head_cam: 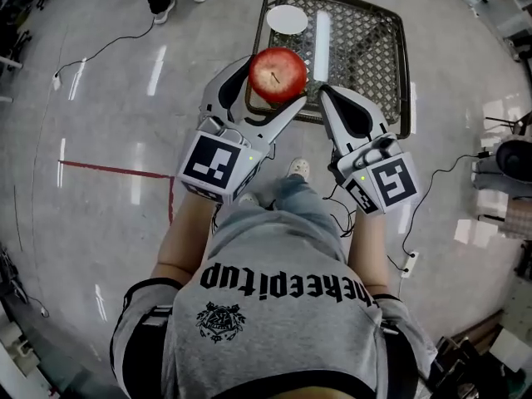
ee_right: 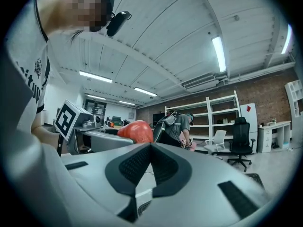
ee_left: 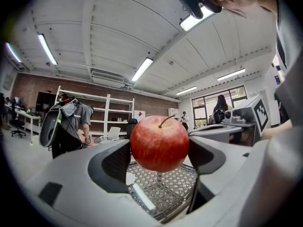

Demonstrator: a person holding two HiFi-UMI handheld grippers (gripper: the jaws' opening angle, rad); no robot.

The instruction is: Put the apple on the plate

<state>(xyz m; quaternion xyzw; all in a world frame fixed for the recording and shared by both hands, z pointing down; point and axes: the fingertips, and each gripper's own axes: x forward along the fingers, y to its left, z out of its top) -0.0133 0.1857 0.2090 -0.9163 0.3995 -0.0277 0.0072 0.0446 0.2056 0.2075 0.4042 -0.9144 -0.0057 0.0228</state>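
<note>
Clamping the apple, left gripper sits near the plate, clearest overhead.

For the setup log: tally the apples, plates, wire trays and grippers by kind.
apple: 1
plate: 1
wire tray: 1
grippers: 2 (left gripper, right gripper)
Total: 5

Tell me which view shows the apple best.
Left gripper view: the apple sits large and centred between the jaws, stem showing. Head view shows it smaller, from above; right gripper view shows only part of it.
</note>
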